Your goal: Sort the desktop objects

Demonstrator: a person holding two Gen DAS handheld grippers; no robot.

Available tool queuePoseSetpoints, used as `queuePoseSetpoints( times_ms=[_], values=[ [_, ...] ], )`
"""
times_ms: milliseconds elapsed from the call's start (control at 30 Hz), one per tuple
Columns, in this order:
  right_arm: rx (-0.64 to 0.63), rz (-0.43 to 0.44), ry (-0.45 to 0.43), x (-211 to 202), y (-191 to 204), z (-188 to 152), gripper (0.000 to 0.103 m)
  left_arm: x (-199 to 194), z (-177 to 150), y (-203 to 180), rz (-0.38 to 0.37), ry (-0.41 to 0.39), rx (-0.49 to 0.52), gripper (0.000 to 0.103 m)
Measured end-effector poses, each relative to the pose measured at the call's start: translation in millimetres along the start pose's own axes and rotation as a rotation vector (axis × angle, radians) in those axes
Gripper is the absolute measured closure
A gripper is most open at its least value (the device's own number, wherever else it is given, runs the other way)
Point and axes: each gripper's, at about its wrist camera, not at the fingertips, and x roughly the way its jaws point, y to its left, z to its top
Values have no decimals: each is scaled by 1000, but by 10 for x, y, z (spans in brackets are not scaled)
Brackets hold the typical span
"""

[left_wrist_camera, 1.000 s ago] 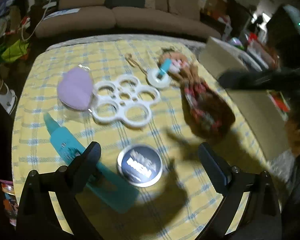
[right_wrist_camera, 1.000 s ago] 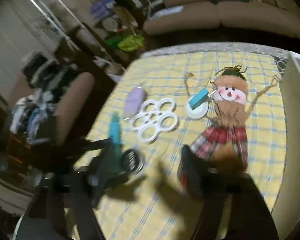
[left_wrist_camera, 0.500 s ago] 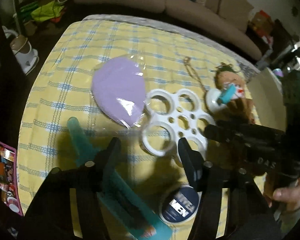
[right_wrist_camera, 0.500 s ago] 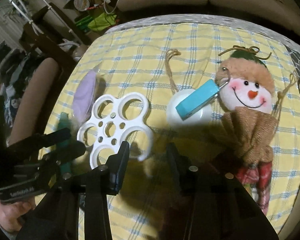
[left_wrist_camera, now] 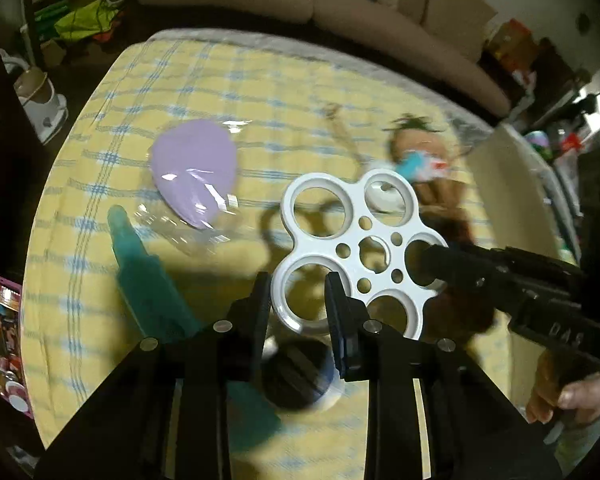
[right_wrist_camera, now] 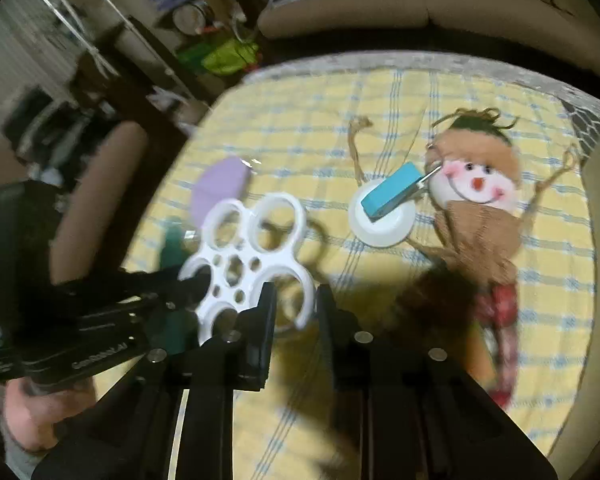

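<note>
The tin (left_wrist_camera: 300, 376) sits mostly hidden behind the left gripper (left_wrist_camera: 296, 300), dark and unreadable, its lettering lost in shadow. The teal tube (left_wrist_camera: 152, 292) is blurred and its lower end cut off by the same gripper's frame. The doll (left_wrist_camera: 432, 168) is a smear in the left view; the right view shows its smiling face (right_wrist_camera: 476, 184) clearly, though its plaid skirt is blurred near the edge. A blue clip (right_wrist_camera: 392, 192) lies across a white dish (right_wrist_camera: 380, 220) just beside the doll's head.

On the right gripper's body, seen from the left, I can read "DAS". On the left gripper's body, seen from the right, there is white writing too blurred to read.

The white ring holder (left_wrist_camera: 360, 252) is up off the yellow checked cloth (left_wrist_camera: 220, 80), tilted, with its shadow on the cloth below. Half a second ago it lay flat on the cloth; now both tools have it raised. The left gripper is clamped on one outer ring, fingers either side of the rim. The right gripper (right_wrist_camera: 296, 304) pinches another ring on the opposite side, and its fingertip (left_wrist_camera: 432, 260) pokes through that ring in the left view. The purple pad (left_wrist_camera: 196, 176) in its clear wrap lies where it was, beside the tube's tip.
</note>
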Motion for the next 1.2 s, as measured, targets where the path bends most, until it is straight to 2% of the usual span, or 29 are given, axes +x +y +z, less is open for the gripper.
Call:
queuePoseSetpoints(
  times_ms=[167,367,500,667,733,867,1067,1200],
  values=[
    [-15,22,-71,-734,-41,-210,83,-349,-138,-482,-64,-32,26,79],
    [0,13,-131,-1660,-428,-669,83,-596,-354,-1467,-142,-41,118,79],
    [31,-35,-149,-2202,-829,-1057,83,-505,-546,-2259,-199,-9,190,79],
    [115,-78,-155,-2644,-1445,-1485,82,-247,-769,-2958,-229,40,234,79],
    [141,-82,-154,-2711,-1629,-1598,82,-122,-855,-3162,-229,65,244,79],
    [159,-84,-155,-2732,-1865,-1760,83,22,-995,-3336,-204,92,253,79],
    [142,-97,-129,-2546,-1985,-1831,83,142,-1036,-3396,-156,99,253,77],
    [140,-110,-135,-2567,-2058,-1834,82,204,-1038,-3524,-129,106,282,77]
  ],
)
